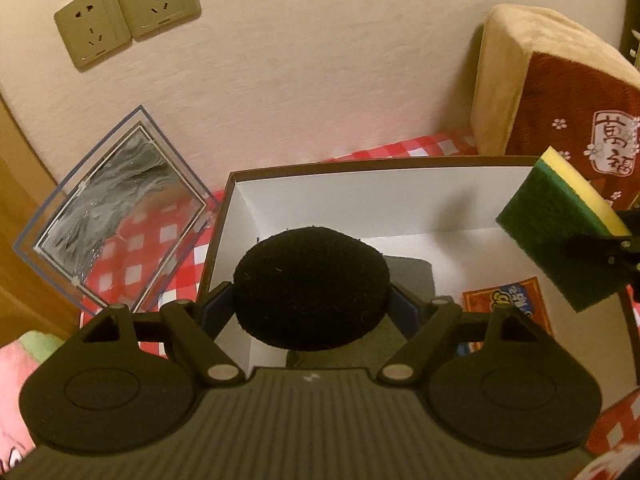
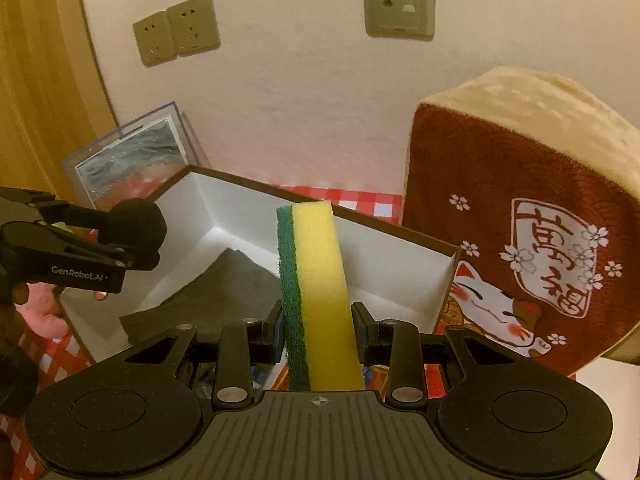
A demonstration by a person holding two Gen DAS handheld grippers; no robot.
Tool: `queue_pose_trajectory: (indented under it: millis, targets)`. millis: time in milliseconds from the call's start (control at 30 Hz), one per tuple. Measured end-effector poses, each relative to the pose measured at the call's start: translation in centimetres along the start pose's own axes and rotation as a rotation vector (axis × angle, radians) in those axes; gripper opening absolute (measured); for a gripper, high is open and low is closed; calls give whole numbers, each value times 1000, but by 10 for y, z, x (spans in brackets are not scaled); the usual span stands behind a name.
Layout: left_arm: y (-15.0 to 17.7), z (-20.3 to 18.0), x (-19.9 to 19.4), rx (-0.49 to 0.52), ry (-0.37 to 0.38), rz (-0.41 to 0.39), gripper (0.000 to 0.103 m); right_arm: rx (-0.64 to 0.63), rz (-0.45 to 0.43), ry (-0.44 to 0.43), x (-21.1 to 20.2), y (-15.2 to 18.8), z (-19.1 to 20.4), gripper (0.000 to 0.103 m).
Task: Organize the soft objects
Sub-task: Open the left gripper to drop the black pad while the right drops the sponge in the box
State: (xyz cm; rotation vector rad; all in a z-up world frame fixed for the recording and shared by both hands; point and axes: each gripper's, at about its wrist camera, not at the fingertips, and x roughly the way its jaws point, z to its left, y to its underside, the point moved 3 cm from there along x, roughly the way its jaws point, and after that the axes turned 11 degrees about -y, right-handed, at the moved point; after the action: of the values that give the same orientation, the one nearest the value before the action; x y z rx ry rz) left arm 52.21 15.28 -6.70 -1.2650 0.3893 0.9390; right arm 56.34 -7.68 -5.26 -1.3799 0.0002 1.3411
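Observation:
My left gripper (image 1: 311, 304) is shut on a round black foam pad (image 1: 311, 288) and holds it above the open white box (image 1: 360, 196); the same gripper (image 2: 138, 236) and pad (image 2: 138, 224) show at the left of the right wrist view. My right gripper (image 2: 318, 328) is shut on a yellow and green sponge (image 2: 316, 280), upright, over the box's (image 2: 400, 268) near edge. The sponge (image 1: 560, 224) also shows at the right of the left wrist view. A dark grey cloth (image 2: 208, 292) lies flat inside the box.
A red and beige plush cushion (image 2: 520, 216) with a lucky cat stands right of the box. A clear acrylic frame (image 1: 120, 208) leans on the wall at left. A pink plush (image 1: 16, 380) lies at near left. The table has a red checked cloth (image 1: 140, 256).

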Motion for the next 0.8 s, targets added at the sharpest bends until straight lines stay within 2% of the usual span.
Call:
queue_pose_trajectory:
  millis: [200,300,533,800]
  targets:
    - [-2,-2,11,26,26,14,82,14,10,0,8,-1,-6,34]
    - [-3,0,16,16,29,29,82,23,11,0,10,-1,-8,34]
    - [-4,4,19,-19,95,53,82,39,15,-10,13,0,-11,34]
    - [-5,8,20,-29,90,61,82,21,14,-13,16,-2,-9,34]
